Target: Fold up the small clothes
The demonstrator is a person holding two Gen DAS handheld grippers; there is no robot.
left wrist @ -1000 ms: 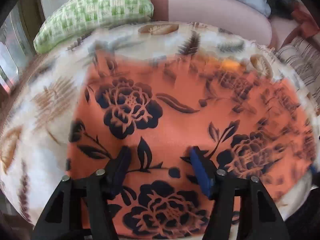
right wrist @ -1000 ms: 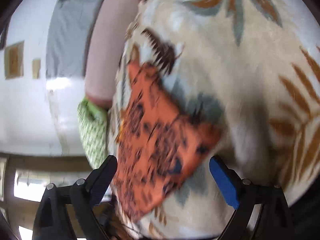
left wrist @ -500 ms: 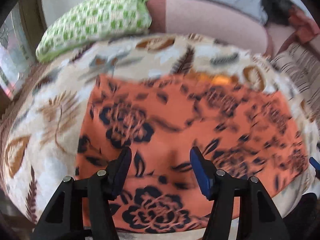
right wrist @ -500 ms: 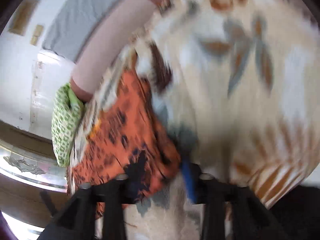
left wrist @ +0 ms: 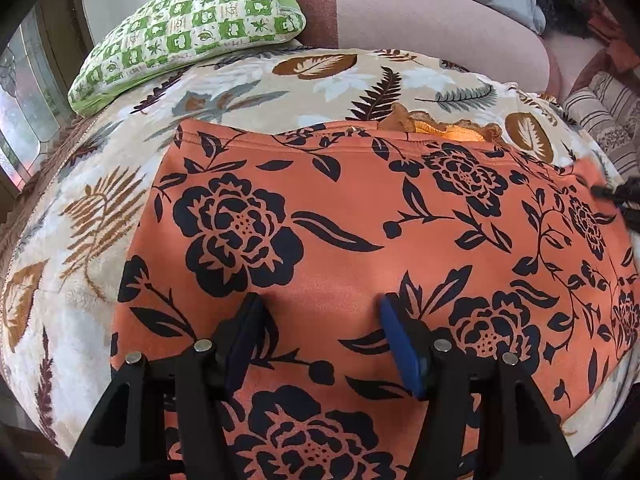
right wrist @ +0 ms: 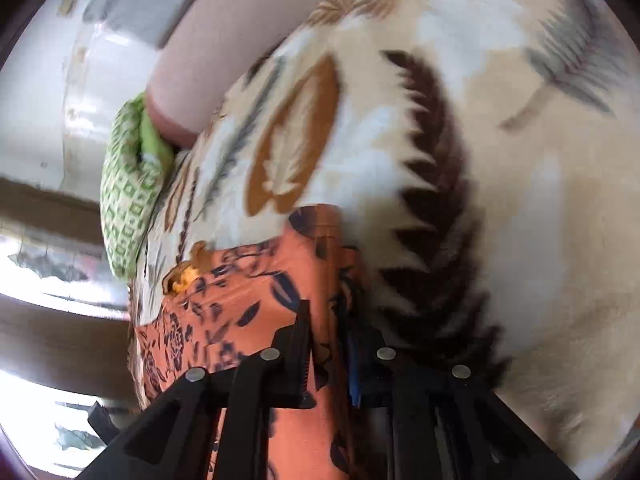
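Right hand-held gripper (right wrist: 328, 350) pinches blurred orange cloth (right wrist: 248, 300).

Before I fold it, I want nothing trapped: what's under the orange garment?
The leaf-print blanket lies under the garment. A bit of yellow-orange cloth peeks out at its far edge; how far that reaches beneath is covered.

Orange cloth (left wrist: 340, 216) with black flowers; cream leaf-print blanket (left wrist: 100, 208).

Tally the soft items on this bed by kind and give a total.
Orange floral garment: 1
Leaf-print blanket: 1
Green checked pillow: 1
Pink bolster: 1
Striped cushion: 1
Total: 5
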